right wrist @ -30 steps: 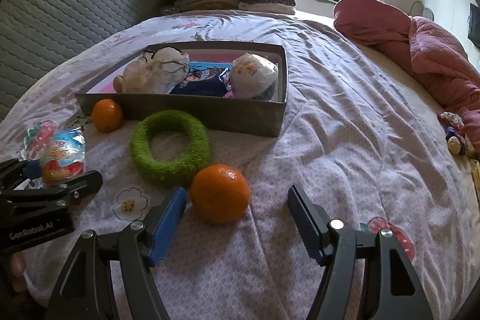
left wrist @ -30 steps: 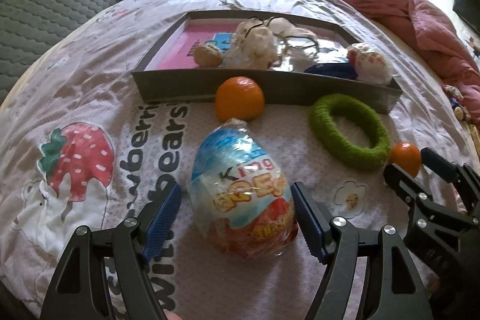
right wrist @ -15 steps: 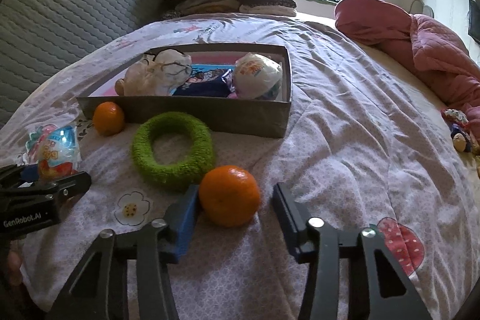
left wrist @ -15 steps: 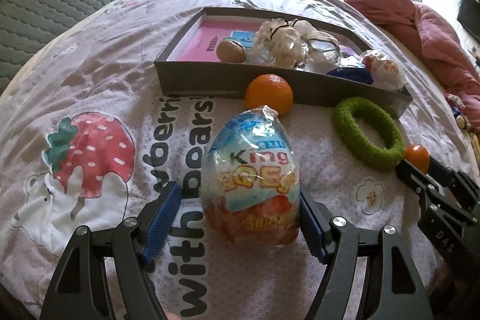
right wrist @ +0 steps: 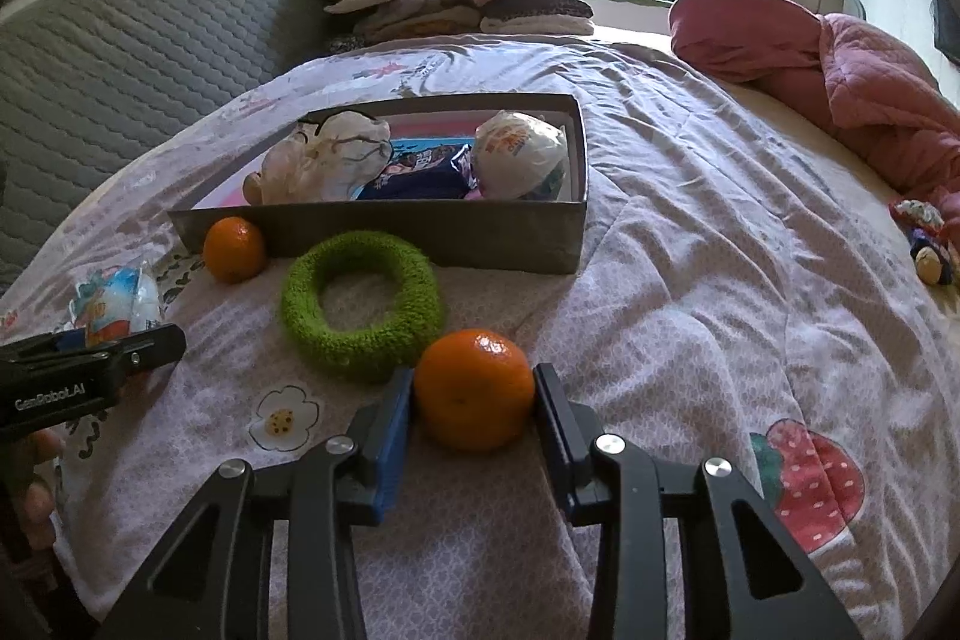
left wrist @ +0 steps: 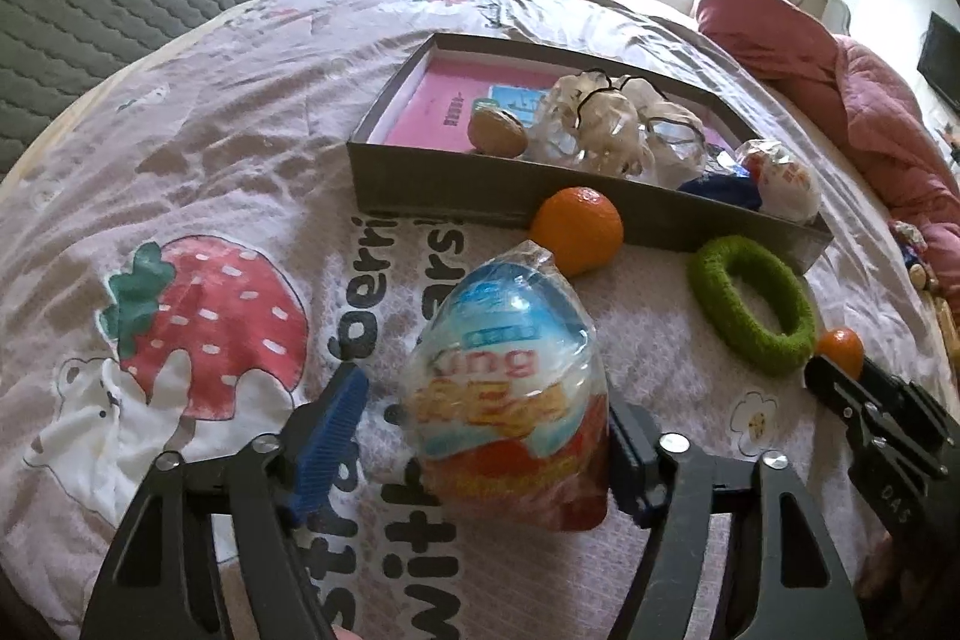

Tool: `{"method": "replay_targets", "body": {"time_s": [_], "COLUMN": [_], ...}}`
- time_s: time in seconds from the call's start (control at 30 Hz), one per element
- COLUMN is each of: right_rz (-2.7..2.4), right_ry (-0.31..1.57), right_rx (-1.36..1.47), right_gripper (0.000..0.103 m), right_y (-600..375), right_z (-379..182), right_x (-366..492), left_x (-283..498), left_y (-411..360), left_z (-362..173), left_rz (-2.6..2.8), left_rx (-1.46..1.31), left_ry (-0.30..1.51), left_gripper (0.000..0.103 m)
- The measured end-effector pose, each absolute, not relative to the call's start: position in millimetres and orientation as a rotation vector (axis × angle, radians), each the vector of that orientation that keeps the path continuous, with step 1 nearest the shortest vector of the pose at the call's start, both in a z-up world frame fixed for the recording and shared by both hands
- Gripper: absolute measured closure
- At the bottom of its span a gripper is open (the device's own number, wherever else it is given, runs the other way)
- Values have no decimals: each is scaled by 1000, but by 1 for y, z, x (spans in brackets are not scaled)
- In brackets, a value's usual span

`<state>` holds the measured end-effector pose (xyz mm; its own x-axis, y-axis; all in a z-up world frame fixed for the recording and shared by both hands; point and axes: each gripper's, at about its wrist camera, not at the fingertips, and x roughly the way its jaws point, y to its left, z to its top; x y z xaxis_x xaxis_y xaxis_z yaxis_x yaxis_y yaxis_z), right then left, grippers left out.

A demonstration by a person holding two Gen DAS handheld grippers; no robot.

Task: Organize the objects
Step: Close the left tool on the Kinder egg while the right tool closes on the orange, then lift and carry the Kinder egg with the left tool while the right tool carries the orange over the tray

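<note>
Closing since a second ago, the right gripper (right wrist: pixel 474 403) is now pinching the round orange tangerine (right wrist: pixel 474 389); the left gripper (left wrist: pixel 486 436) is still bracketing the plastic-wrapped blue-and-red egg toy (left wrist: pixel 510 400), left pad apart.

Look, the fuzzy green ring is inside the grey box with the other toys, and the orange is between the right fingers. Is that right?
Not quite. The fuzzy green ring lies on the bedspread in front of the grey cardboard box, not inside it, as the right wrist view shows. The round orange is indeed between the right gripper fingers.
</note>
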<state>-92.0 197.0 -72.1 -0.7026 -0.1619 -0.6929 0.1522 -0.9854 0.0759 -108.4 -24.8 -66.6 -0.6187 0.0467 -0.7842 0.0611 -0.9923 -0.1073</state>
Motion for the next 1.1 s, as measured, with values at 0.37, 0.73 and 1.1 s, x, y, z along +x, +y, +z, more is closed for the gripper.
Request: {"method": "replay_targets", "body": {"time_s": [0.37, 0.73, 1.1], "right_rz": [-2757, -2768, -2770], "right_ry": [-40, -67, -59], "right_rx": [1112, 1083, 1027], "right_gripper": [64, 65, 65], "right_y": [198, 200, 195], "right_z": [-71, -61, -50], "right_x": [-87, -81, -74], "left_x": [-107, -98, -89], "left_y": [-29, -22, -15], "left_z": [-64, -50, -39], "left_rz": [-2889, -2957, -3009], "left_rx": [1361, 1298, 1266], "left_ry": [263, 235, 178], "left_gripper": [50, 50, 50]}}
